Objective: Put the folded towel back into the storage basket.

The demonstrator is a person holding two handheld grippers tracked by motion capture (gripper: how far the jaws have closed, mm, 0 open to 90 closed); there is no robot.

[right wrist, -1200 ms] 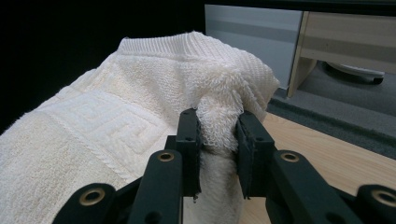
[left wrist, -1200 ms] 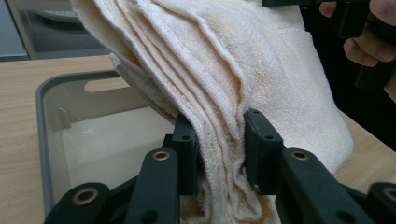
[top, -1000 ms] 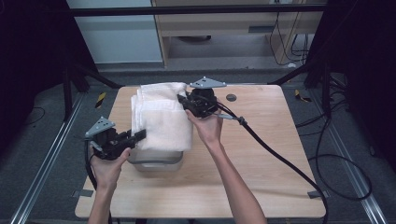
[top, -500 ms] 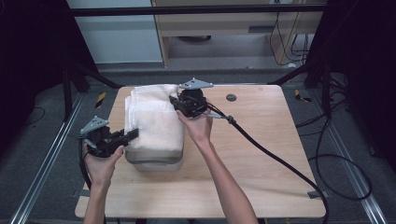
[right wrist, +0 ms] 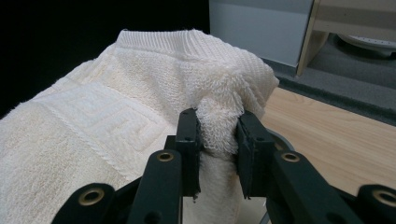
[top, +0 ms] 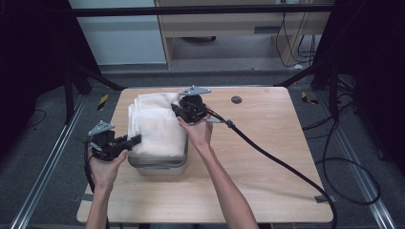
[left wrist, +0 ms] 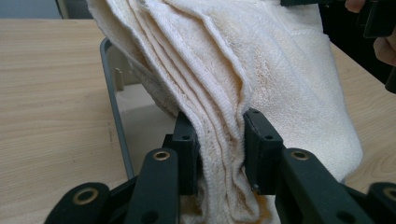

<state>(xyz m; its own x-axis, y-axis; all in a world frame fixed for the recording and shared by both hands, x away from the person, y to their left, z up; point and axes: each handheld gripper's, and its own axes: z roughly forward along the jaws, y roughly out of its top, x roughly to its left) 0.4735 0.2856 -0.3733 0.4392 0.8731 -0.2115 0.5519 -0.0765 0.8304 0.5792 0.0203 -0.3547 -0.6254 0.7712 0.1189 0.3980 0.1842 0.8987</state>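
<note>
towel (top: 155, 126) hangs over the bin (top: 160, 164), both jaws clamped on its folds; your left gripper (top: 133, 140) bites only the edge, so layers could slip out and spill onto the table (top: 267, 157).

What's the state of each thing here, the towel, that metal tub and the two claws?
Towel: folded, draped over the tub, pinched at two edges.
Metal tub: upright on the table, mostly covered by the towel.
Left claw: shut on the towel's layered edge.
Right claw: shut on a bunched corner.
</note>
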